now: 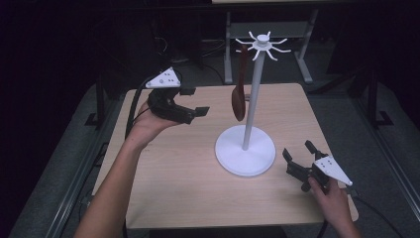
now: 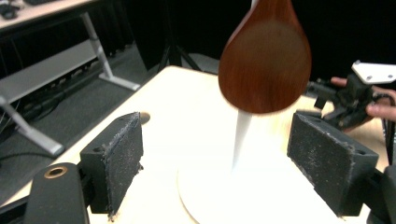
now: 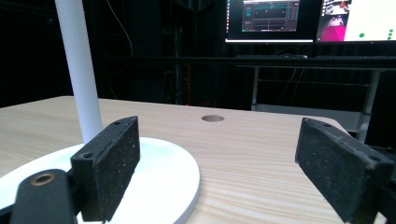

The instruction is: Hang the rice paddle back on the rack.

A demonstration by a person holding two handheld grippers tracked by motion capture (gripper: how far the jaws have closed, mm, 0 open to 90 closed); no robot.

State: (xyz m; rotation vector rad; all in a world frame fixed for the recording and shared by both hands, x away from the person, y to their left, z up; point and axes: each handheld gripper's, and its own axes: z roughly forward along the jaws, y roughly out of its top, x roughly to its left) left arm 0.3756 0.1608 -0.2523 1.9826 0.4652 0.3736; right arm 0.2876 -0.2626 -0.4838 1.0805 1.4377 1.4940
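Wooden table (image 1: 188, 183), two lit monitors (image 3: 271, 21)

A dark brown wooden spoon (image 1: 239, 94) hangs from one of the top hooks of a white stand (image 1: 246, 148), handle up and bowl down, just to the left of the pole. Its broad oval bowl is glossy and reddish brown, and from my left jaws' camera it hangs close in front, slightly blurred, above and between them, touching neither. The stand has a slim upright pole on a round flat base and stands right of the middle of my pale wooden bench (image 1: 178, 173).
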